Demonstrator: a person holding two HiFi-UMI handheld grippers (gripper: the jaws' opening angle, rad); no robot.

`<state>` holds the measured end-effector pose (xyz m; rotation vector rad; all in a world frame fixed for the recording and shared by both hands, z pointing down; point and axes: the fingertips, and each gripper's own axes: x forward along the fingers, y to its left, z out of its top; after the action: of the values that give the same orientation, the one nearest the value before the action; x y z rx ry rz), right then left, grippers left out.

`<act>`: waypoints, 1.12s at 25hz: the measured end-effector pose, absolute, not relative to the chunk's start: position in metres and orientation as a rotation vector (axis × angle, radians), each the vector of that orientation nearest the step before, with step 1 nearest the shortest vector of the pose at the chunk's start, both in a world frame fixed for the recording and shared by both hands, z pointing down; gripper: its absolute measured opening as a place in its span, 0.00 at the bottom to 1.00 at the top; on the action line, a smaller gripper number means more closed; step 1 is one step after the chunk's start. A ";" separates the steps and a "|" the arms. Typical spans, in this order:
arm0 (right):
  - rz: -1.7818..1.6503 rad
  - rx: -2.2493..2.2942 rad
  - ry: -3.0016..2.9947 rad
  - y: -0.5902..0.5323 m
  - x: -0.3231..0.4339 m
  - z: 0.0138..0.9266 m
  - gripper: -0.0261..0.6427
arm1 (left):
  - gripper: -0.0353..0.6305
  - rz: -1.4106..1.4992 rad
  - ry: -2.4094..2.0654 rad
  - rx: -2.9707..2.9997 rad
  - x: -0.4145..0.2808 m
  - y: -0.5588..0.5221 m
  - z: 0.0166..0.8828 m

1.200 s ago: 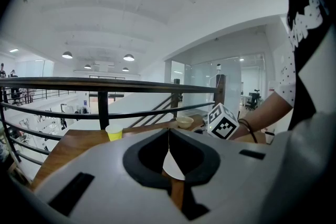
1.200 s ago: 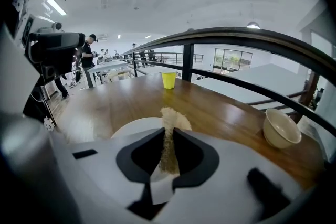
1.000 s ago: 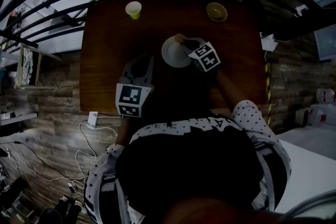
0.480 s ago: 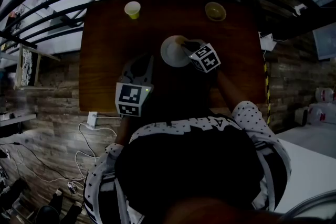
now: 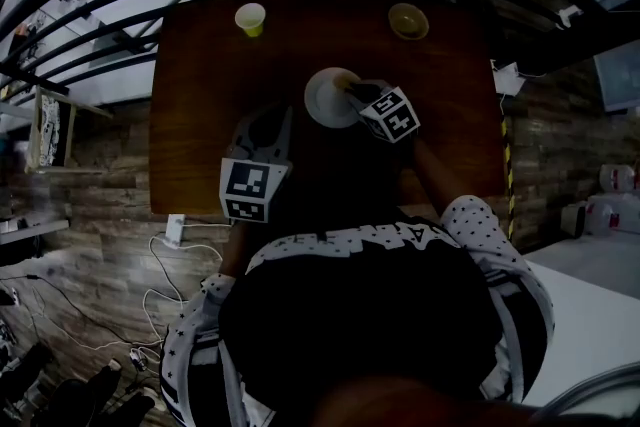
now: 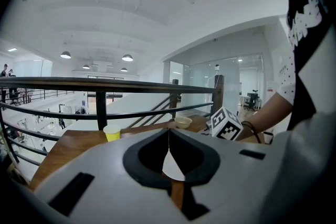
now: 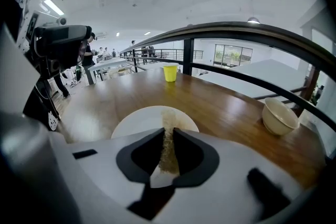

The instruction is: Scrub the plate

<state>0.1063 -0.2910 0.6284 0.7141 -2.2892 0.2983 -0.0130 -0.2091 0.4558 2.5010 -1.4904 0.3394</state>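
Right gripper (image 7: pixel 168 132) has slid a touch back toward the person since a second ago; left gripper (image 6: pixel 168 135) hasn't budged. Right fingers are clamped on a thin brownish scrub pad (image 7: pixel 169 153), with the pad's far end over the white plate (image 7: pixel 137 122). Plate sits flat in the middle of the bench (image 5: pixel 200 115). Left fingers are pressed together with nothing between them, near the plate's left side, apart from it. Yellow cup (image 5: pixel 250 18) and tan bowl (image 5: pixel 408 20) stand at the far edge, well apart from the plate
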 end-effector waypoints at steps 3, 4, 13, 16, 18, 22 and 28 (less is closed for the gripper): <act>0.306 0.709 -2.288 -0.287 0.106 0.630 0.11 | 0.07 0.338 -1.488 2.499 -0.013 -0.208 0.458; 0.310 0.709 -2.288 -0.286 0.106 0.630 0.11 | 0.07 0.338 -1.487 2.499 -0.013 -0.208 0.458; 0.300 0.729 -2.300 -0.286 0.108 0.632 0.11 | 0.07 0.336 -1.484 2.504 -0.012 -0.208 0.458; 0.297 0.728 -2.298 -0.285 0.109 0.632 0.11 | 0.07 0.332 -1.481 2.502 -0.011 -0.208 0.458; 0.296 0.729 -2.302 -0.284 0.108 0.630 0.11 | 0.07 0.331 -1.479 2.504 -0.010 -0.208 0.458; 0.297 0.734 -2.309 -0.282 0.106 0.629 0.11 | 0.07 0.329 -1.480 2.506 -0.012 -0.208 0.458; 0.308 0.736 -2.300 -0.280 0.109 0.633 0.11 | 0.07 0.313 -1.473 2.488 -0.013 -0.208 0.459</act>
<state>0.1095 -0.2796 0.6330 0.7364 -2.2998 0.3075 -0.0126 -0.2080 0.4591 2.4878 -1.4727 0.3125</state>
